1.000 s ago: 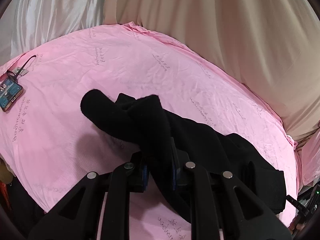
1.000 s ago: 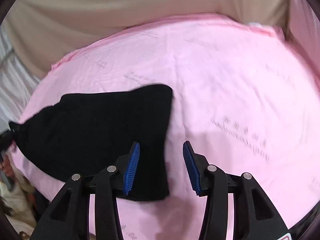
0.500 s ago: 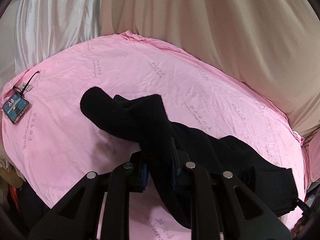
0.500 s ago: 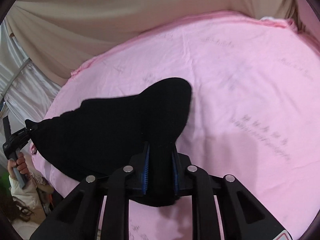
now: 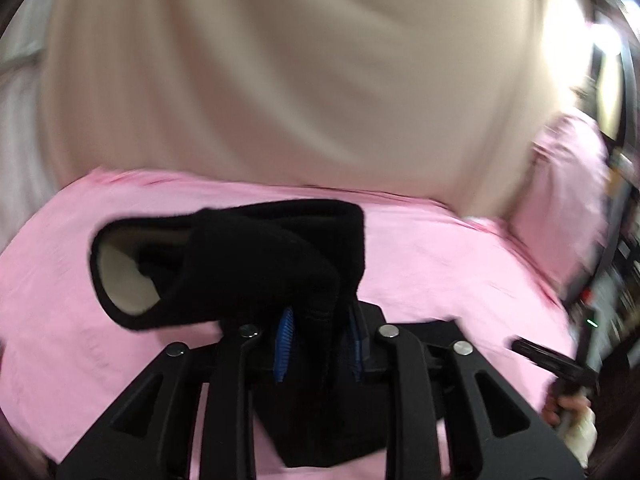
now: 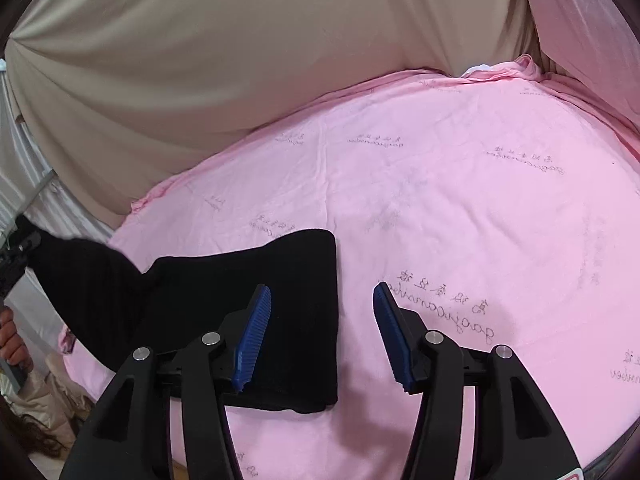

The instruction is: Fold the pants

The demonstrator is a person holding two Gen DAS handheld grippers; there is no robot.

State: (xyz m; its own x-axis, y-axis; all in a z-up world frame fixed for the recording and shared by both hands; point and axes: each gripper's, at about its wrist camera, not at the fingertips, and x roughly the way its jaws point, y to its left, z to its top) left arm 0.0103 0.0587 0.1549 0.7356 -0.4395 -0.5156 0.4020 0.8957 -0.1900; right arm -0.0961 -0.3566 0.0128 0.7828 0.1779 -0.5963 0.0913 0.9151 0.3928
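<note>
Left wrist view was smeared by motion: the left gripper (image 5: 320,344) stayed clenched on a bunch of the black pants (image 5: 256,264), but where half a second earlier the cloth trailed low over the pink sheet (image 5: 460,272), it now hung raised, an open hem gaping toward the beige curtain (image 5: 280,80). Right wrist view showed the bigger change: the right gripper (image 6: 322,332), clamped on the pants' corner half a second before, had released, its blue pads (image 6: 252,336) spread wide above the sheet. That corner lay flat under the left pad, the rest stretching left toward the other hand. The placed end probably anchors the fold; the lifted end remains to be carried over.
</note>
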